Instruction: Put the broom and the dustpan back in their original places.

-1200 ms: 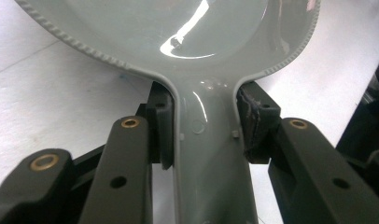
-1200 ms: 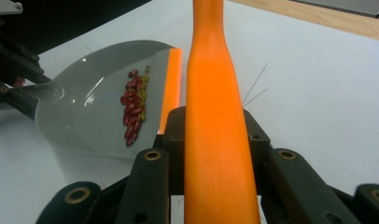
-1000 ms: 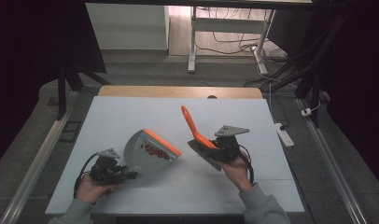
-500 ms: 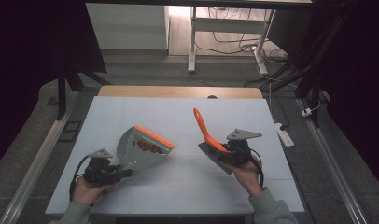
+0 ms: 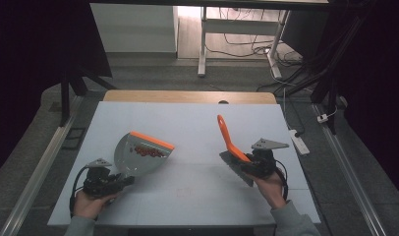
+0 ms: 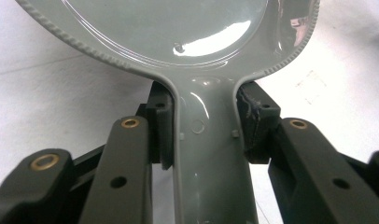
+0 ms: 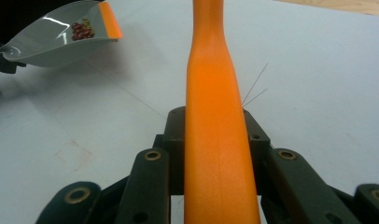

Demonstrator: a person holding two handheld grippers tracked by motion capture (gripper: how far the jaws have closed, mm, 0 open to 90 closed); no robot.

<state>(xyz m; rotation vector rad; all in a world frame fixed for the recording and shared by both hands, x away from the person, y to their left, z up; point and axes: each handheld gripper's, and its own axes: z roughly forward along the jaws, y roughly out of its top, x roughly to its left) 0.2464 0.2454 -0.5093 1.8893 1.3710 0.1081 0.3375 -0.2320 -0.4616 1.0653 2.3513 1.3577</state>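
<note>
A grey dustpan [image 5: 131, 156] with an orange lip holds a small heap of red bits [image 5: 149, 152] and is raised off the white table [image 5: 197, 118]. My left gripper [image 5: 120, 180] is shut on its grey handle [image 6: 208, 154], one pad on each side of the neck. My right gripper [image 5: 241, 163] is shut on a brush with an orange handle [image 5: 226, 136] that points up and away; its grey bristle head [image 5: 235, 169] hangs low. In the right gripper view the handle [image 7: 215, 116] runs up between the jaws, with the dustpan [image 7: 57, 37] far off at the upper left.
A wooden strip [image 5: 187, 96] edges the table's far side. A white power strip [image 5: 298, 140] lies off the right edge. A faint red square mark [image 5: 187, 191] sits near the front middle. Desk legs and cables stand on the floor beyond.
My right gripper has carried the brush to the right, away from the dustpan. The dustpan has shifted slightly left, and the gap between the two has widened.
</note>
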